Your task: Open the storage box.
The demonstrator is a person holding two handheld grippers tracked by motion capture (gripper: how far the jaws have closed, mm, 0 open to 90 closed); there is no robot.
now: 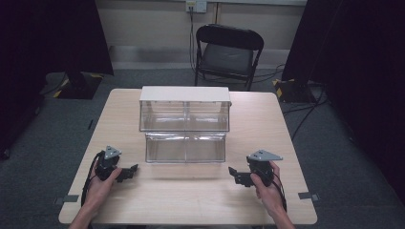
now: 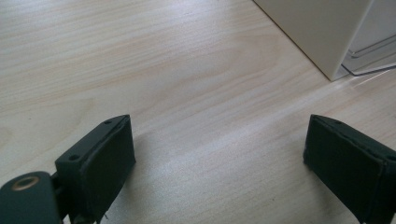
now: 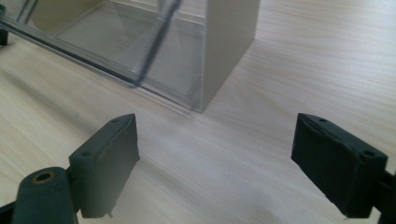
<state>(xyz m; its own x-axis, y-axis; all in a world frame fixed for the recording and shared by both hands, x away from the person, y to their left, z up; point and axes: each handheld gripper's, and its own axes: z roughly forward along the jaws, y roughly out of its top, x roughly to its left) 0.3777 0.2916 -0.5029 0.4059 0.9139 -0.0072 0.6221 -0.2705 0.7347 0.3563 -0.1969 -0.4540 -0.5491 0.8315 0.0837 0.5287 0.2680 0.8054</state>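
A clear plastic drawer unit (image 1: 185, 125) with a beige top stands in the middle of the light wood table (image 1: 191, 200); its lower drawer sticks out toward me. A hand holds my left gripper (image 1: 128, 171) at the unit's front left, jaws pointing right, open and empty. My right gripper (image 1: 235, 174) sits at the front right in the other hand, jaws pointing left. In the left gripper view the left gripper (image 2: 217, 140) is spread wide over bare wood, the unit's beige wall (image 2: 322, 32) ahead. The right gripper (image 3: 215, 126) is also open, facing the unit's corner (image 3: 229, 42) and clear drawer (image 3: 116, 42).
A black folding chair (image 1: 228, 51) stands behind the table. Dark curtains hang at both sides, and cables lie on the grey floor at the right (image 1: 305, 112). Tape marks sit at the table's front corners (image 1: 69, 198) (image 1: 308, 195).
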